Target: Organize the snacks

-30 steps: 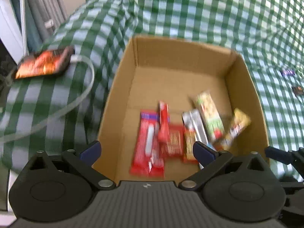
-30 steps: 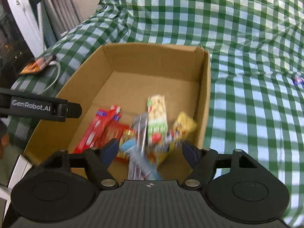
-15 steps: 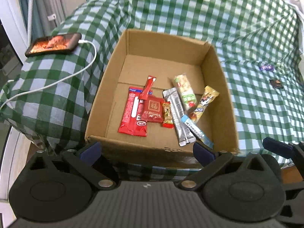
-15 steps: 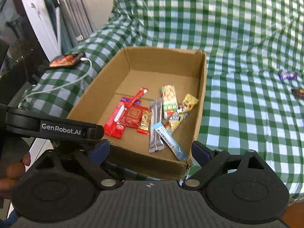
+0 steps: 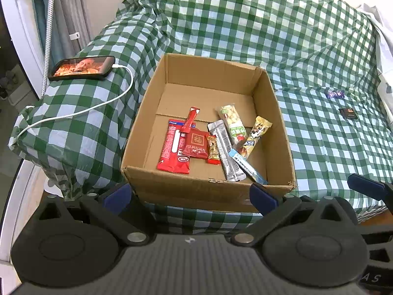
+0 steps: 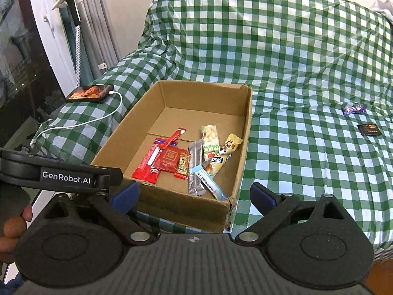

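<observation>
Left wrist view is showing the left gripper (image 5: 189, 193) at the bottom of the frame, its blue-tipped fingers (image 5: 115, 194) spread wide and holding nothing, hanging just in front of the box (image 5: 208, 191). The right gripper (image 6: 194, 191) is sitting the same way in its own view, fingers parted and empty, low centre in the frame. Both are probably hanging back so the cameras can take in the whole scene before the next pick.

Just beyond them, the box is resting on the checked cloth (image 5: 319, 142) near its front edge, open at the top so that snacks can be dropped in. Inside, the snacks (image 5: 211, 142) are lying flat and partly overlapping toward the near half of the floor: red packets on the left, a silver and a blue stick in the middle, green and yellow bars on the right. The far half is bare cardboard.

Farther off, at the right of both frames, two small wrapped snacks are waiting loose on the cloth, a purple one (image 6: 353, 109) and a dark one (image 6: 368, 129), well apart from the box. By the look of it, these are what is left to gather.

At upper left a phone (image 5: 82, 67) is lying on a cable (image 5: 81, 113). Packet print is too small to read, and the box's near wall is hiding the lowest ends of the sticks. The cloth's right edge is cut off.
</observation>
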`<state>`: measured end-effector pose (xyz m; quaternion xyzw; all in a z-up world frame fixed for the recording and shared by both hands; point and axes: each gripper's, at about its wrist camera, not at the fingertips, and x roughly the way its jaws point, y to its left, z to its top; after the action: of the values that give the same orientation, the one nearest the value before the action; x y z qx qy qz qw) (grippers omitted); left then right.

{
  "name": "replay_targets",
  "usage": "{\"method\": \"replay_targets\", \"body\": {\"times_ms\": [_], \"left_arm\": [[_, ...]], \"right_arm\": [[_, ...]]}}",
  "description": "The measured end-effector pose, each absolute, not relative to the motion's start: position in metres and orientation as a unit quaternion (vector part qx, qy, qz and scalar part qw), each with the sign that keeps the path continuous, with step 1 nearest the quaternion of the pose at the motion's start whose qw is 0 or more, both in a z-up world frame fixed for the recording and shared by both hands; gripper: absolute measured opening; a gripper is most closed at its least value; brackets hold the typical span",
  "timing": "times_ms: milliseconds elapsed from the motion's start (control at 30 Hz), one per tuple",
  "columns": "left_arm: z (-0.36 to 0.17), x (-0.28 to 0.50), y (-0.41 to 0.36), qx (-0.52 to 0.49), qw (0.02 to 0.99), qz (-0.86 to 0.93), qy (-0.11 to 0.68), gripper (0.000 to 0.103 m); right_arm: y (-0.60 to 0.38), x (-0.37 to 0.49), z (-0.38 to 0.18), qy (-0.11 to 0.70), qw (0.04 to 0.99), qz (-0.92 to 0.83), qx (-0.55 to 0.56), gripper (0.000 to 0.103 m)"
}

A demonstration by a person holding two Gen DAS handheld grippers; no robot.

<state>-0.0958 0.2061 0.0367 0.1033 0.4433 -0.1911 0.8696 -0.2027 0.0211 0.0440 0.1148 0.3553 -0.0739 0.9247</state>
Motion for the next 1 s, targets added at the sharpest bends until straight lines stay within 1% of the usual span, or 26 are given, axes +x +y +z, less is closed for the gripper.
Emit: {"method": "replay_targets", "body": {"times_ms": [500, 1000], "left_arm": [[0.054, -0.121, 0.215, 0.097, 0.881, -0.196, 0.419, 0.103], [0.061, -0.132, 0.221, 0.092, 0.885, -0.196, 0.412, 0.103]], "right_arm": [[0.030, -0.229, 0.059, 0.328, 0.934, -0.081, 0.116, 0.099], [0.033, -0.240, 0.063, 0.322, 0.936, -0.082, 0.113, 0.100]]}}
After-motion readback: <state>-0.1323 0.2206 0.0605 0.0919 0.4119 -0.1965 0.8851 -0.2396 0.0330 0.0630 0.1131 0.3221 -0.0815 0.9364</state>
